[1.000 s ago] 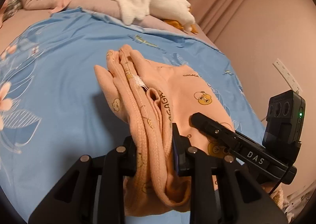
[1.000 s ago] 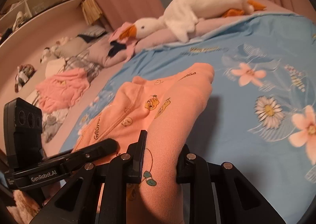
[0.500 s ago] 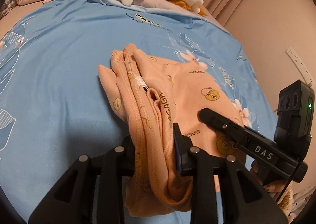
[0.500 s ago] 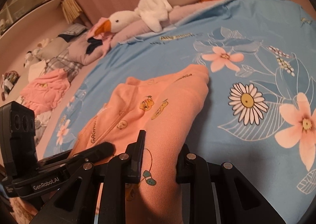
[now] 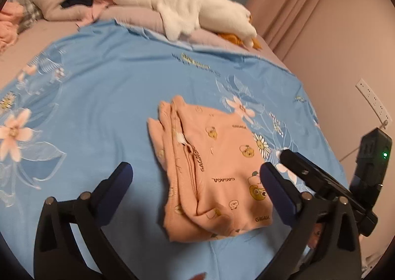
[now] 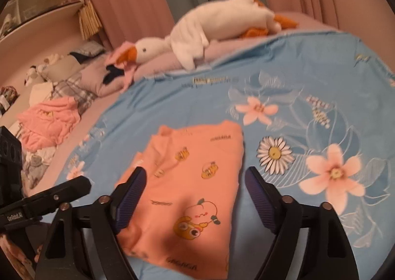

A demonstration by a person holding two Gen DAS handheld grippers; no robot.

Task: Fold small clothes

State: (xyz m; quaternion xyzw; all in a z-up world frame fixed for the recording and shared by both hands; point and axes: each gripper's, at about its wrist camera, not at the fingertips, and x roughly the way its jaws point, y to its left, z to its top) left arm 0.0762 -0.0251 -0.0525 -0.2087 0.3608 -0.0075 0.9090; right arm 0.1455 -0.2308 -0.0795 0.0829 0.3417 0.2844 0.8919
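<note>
Both views are dim and warm, with a pinkish indoor cast over the walls and curtains. Heavy fisheye bending curves the bed (image 5: 98,77) edges, and black vignette fills the corners. Motion blur softens the plush goose (image 6: 197,32) and the flower print in the right wrist view. Soft shadow falls on the near end of the peach garment (image 6: 192,181). No harsh glare shows.

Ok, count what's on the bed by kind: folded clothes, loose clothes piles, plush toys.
Folded peach garment: 1
Loose pink clothes pile: 1
Plush goose: 1
Total: 3
</note>
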